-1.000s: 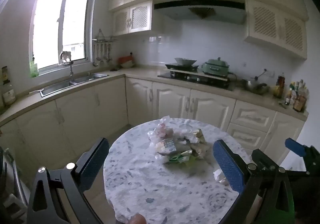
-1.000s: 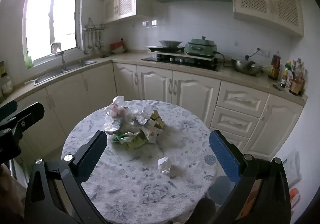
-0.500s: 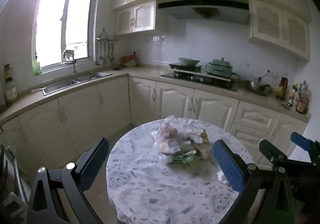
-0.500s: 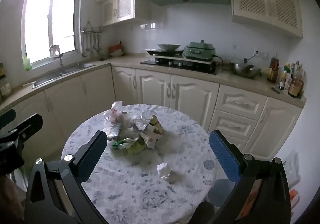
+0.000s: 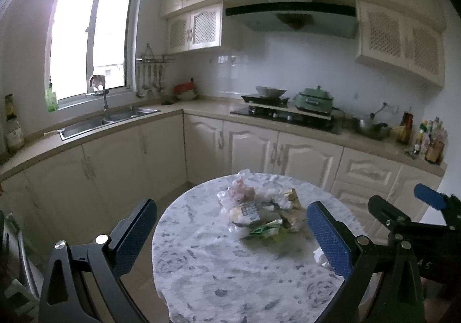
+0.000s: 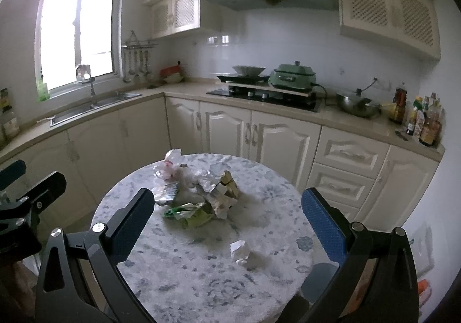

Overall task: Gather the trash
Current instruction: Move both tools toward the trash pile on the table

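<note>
A heap of crumpled wrappers and packets [image 5: 260, 212] [image 6: 197, 193] lies near the middle of a round table with a blue-flecked white cloth [image 5: 219, 274] [image 6: 184, 271]. One small crumpled white scrap [image 6: 239, 249] [image 5: 319, 255] sits apart, nearer me on the right side. My left gripper [image 5: 230, 233] is open above the table's near left part, holding nothing. My right gripper [image 6: 227, 225] is open too, empty, above the near right part. Each gripper shows at the edge of the other's view.
Cream kitchen cabinets [image 6: 259, 133] wrap around behind the table. A sink [image 5: 106, 120] lies under the window at left, a hob with a green pot [image 6: 292, 77] at the back, bottles [image 6: 423, 118] at far right. A grey round thing [image 6: 322, 279] sits on the floor under the table's right edge.
Both grippers have drawn back and tilted up a little, so the table and the heap sit slightly lower and farther in both views. Both stay open.
</note>
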A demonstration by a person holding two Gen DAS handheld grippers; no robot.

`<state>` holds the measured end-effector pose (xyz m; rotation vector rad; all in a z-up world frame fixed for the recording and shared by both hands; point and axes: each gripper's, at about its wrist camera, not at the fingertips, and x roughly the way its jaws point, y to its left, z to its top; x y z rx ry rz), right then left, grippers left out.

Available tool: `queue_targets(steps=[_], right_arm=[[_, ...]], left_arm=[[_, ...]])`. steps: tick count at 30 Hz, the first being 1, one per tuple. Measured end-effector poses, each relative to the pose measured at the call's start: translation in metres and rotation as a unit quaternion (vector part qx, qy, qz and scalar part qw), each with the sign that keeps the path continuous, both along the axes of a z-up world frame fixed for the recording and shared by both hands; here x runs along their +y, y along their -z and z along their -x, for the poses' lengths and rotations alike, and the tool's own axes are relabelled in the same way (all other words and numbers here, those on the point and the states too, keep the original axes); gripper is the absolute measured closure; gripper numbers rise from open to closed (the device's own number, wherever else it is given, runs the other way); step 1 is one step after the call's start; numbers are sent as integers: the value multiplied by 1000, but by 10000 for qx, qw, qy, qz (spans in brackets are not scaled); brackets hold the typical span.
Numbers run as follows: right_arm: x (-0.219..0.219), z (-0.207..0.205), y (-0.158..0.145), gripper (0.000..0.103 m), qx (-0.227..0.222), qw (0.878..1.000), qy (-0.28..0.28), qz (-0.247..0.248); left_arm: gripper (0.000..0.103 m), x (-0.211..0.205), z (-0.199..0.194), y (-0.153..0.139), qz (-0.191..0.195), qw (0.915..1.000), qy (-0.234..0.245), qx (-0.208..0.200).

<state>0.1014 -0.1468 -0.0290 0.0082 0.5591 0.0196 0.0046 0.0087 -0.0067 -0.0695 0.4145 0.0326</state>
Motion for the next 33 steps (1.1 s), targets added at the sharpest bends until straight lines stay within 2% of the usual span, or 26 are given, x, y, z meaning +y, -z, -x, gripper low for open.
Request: queue_targets(steps=[10, 20, 27, 33], right_arm=[[3, -11, 15, 0, 271, 9996, -53, 71], [-4, -35, 45, 0, 669, 9977, -53, -3], [-7, -53, 82, 0, 1090, 9939, -122, -104], [-14, -69, 129, 3, 1580, 9871, -208, -154]], left_arm=[[1, 5, -12, 12, 168, 9998, 114, 38], [1, 0, -53, 28, 110, 9989, 157, 429], [1, 1, -91, 56, 112, 9952, 187, 953], [1, -1, -119, 79, 67, 9917, 202, 1271]])
